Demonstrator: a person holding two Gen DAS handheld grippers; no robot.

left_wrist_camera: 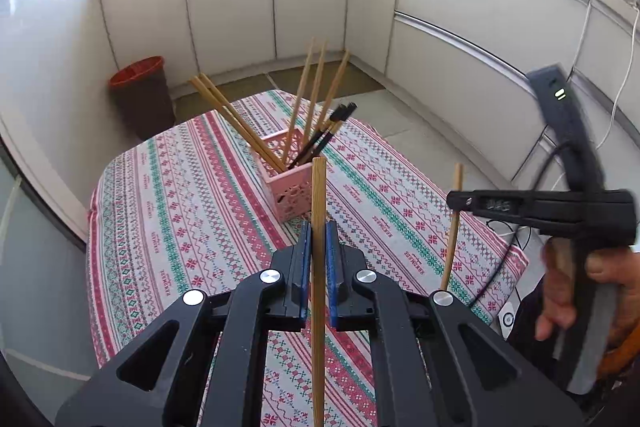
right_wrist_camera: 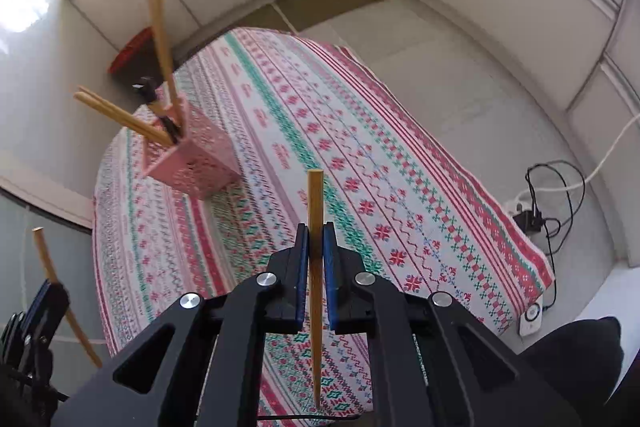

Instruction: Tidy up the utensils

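Note:
A pink perforated holder (left_wrist_camera: 286, 183) stands on the patterned tablecloth (left_wrist_camera: 180, 211) with several wooden and black chopsticks leaning in it; it shows at the left in the right wrist view (right_wrist_camera: 192, 157). My left gripper (left_wrist_camera: 318, 231) is shut on a wooden chopstick (left_wrist_camera: 318, 195), held upright just in front of the holder. My right gripper (right_wrist_camera: 316, 233) is shut on another wooden chopstick (right_wrist_camera: 315, 203), held above the cloth to the right of the holder. The right gripper also shows in the left wrist view (left_wrist_camera: 454, 201) with its chopstick (left_wrist_camera: 454, 227).
A red-rimmed bin (left_wrist_camera: 140, 95) stands on the floor beyond the table's far left corner. White cabinets (left_wrist_camera: 460, 27) run around the back and right. Cables and a power strip (right_wrist_camera: 532, 219) lie on the floor at the right of the table.

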